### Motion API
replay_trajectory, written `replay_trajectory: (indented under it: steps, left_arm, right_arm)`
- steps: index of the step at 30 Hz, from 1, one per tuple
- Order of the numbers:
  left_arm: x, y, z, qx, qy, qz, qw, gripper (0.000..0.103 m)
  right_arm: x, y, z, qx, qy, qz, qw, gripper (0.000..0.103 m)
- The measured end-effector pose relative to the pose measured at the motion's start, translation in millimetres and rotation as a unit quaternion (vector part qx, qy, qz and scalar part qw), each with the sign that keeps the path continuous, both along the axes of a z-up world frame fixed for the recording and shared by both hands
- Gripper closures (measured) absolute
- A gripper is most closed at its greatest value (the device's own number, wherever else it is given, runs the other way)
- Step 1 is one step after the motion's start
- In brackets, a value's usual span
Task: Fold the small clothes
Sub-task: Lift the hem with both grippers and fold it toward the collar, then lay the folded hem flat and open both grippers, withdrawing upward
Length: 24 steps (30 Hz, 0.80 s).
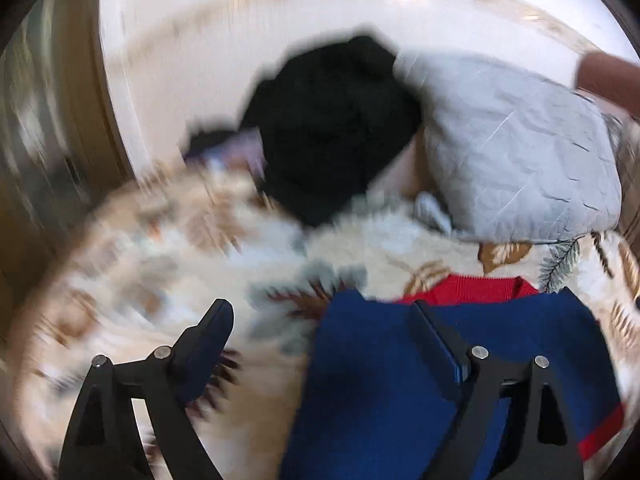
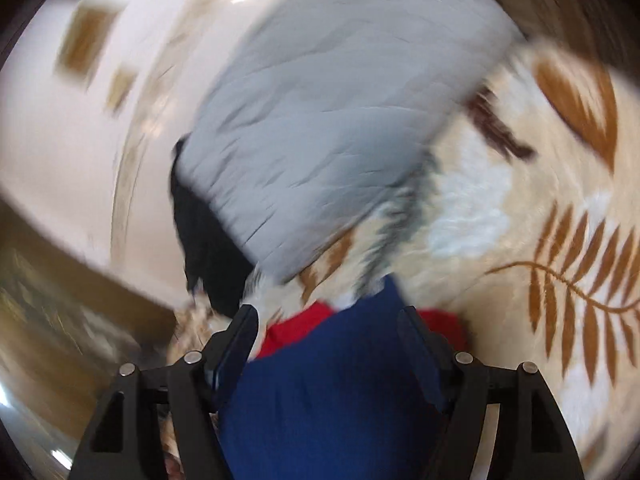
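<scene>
The left gripper (image 1: 320, 324) has its jaws spread wide; blue cloth lies between them and across the right finger, so nothing looks pinched. The right gripper (image 2: 328, 328) also stands parted, with the garment bulging up between its fingers; whether the pads press it I cannot tell through the blur. Both point forward and down over a leaf-patterned blanket (image 2: 560, 220), probably the soft work surface. A grey pillow (image 1: 516, 160) lies beyond, with a black garment (image 1: 336, 128) beside it, likely waiting to be folded. The blue sweater (image 1: 380, 380), red at collar and cuff, lies on the blanket right under both grippers, seemingly mid-fold.
</scene>
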State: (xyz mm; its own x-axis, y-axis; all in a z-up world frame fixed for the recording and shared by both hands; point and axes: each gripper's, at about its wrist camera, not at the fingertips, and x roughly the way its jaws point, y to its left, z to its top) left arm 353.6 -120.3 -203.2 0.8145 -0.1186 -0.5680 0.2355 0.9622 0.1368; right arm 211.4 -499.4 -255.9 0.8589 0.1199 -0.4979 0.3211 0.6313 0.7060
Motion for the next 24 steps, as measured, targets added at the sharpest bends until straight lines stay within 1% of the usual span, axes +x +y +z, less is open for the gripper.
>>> replay_trajectory:
  steps: [1, 3, 4, 5, 6, 7, 9, 12, 15, 19, 22, 24]
  left_arm:
    - [-20.7, -2.5, 12.3, 0.020, -0.032, 0.008, 0.9993, 0.010]
    - [-42.8, -0.7, 26.5, 0.042, -0.058, 0.035, 0.9968, 0.006]
    - [-49.0, 1.4, 31.5, 0.044, -0.066, 0.043, 0.9959, 0.006]
    - [-63.5, 5.7, 39.1, 0.036, -0.078, 0.044, 0.9953, 0.006]
    - [-70.1, 10.1, 43.8, 0.028, -0.080, 0.041, 0.9956, 0.006]
    - [-81.2, 14.9, 50.7, 0.010, -0.079, 0.034, 0.9963, 0.006]
    - [-96.7, 20.4, 59.7, -0.004, -0.082, 0.024, 0.9964, 0.006]
    - [-118.5, 20.6, 68.1, -0.001, -0.097, 0.020, 0.9951, 0.006]
    - [-131.6, 19.5, 70.9, -0.008, -0.098, 0.010, 0.9951, 0.006]
    - [-133.9, 18.5, 69.1, -0.008, -0.099, 0.003, 0.9951, 0.005]
    - [-131.3, 18.1, 64.7, -0.005, -0.097, 0.002, 0.9953, 0.005]
    - [-124.7, 17.7, 59.3, -0.005, -0.087, 0.002, 0.9962, 0.005]
  right_arm:
    - [-7.4, 24.8, 16.0, -0.040, -0.001, 0.013, 0.999, 0.027]
    - [-26.5, 62.0, 31.6, -0.091, -0.009, 0.025, 0.996, 0.027]
    - [-34.4, 76.2, 36.4, -0.108, -0.011, 0.030, 0.994, 0.027]
    - [-45.0, 93.0, 40.4, -0.127, -0.013, 0.036, 0.991, 0.027]
    - [-54.2, 101.9, 40.8, -0.139, -0.014, 0.039, 0.989, 0.027]
    - [-66.4, 117.7, 42.9, -0.163, -0.016, 0.042, 0.986, 0.027]
    - [-82.4, 132.4, 39.0, -0.181, -0.015, 0.048, 0.982, 0.027]
    - [-103.5, 145.9, 39.8, -0.186, -0.025, 0.053, 0.981, 0.027]
    - [-113.8, 151.8, 45.0, -0.190, -0.037, 0.046, 0.980, 0.027]
    - [-111.4, 155.4, 48.6, -0.187, -0.047, 0.048, 0.980, 0.027]
    - [-103.5, 159.3, 46.2, -0.188, -0.044, 0.054, 0.980, 0.027]
    - [-97.0, 159.2, 42.4, -0.181, -0.038, 0.059, 0.981, 0.027]
